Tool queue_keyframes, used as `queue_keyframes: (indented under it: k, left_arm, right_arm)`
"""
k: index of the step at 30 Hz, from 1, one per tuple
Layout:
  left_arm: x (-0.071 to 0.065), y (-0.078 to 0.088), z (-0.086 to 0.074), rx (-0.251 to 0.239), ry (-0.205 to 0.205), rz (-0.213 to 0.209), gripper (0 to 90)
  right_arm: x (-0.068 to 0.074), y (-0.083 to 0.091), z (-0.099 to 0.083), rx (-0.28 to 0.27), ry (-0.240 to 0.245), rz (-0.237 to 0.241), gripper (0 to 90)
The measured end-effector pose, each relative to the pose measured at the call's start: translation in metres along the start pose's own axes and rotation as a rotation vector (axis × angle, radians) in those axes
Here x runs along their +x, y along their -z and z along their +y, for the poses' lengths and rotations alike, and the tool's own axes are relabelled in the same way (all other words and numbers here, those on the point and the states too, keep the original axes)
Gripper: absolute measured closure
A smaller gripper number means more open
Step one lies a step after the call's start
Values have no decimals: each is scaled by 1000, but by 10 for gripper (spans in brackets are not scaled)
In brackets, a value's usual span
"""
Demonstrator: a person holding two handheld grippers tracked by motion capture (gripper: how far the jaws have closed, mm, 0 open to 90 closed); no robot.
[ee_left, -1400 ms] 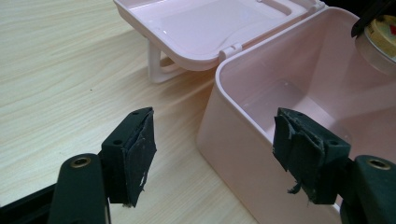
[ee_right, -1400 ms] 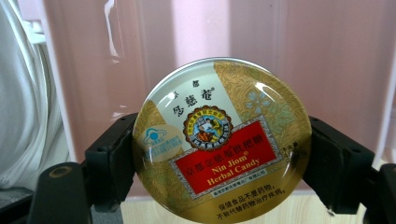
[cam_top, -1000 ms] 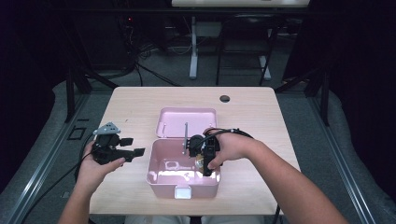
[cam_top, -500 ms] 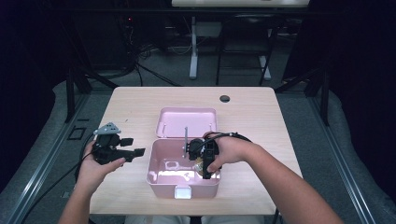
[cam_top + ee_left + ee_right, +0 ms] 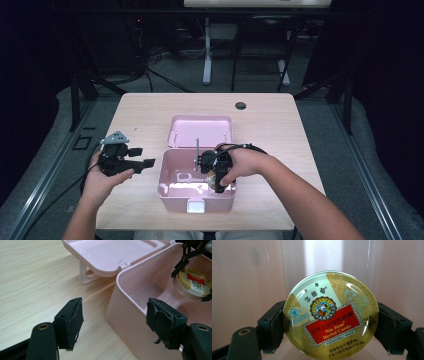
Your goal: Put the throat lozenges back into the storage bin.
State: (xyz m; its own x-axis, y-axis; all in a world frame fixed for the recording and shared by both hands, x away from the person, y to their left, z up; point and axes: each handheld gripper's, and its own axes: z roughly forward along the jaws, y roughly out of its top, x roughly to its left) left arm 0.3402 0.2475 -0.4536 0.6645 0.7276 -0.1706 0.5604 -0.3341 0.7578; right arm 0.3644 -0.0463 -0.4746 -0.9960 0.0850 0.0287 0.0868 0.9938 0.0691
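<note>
My left gripper [image 5: 142,165] is to the left of the pink box [image 5: 170,186], just beside its wall, above the table [image 5: 150,115]. Its jaws stand wide apart and hold nothing. The box is open, and its lid [image 5: 201,131] lies flat behind it. My right gripper [image 5: 216,176] is inside the box, at its right side. Its jaws are closed on the edges of the round candy tin [image 5: 329,315], label facing up.
</note>
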Motion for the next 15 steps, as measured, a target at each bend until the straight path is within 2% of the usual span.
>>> queue_keyframes:
  k: [7,15]
  left_arm:
    - [0,0,0,0,0,0,297]
    - [0,0,0,2,8,-1,296]
  right_arm:
    - [0,-6,3,14,18,1,200]
    - [0,-16,3,13,13,16,200]
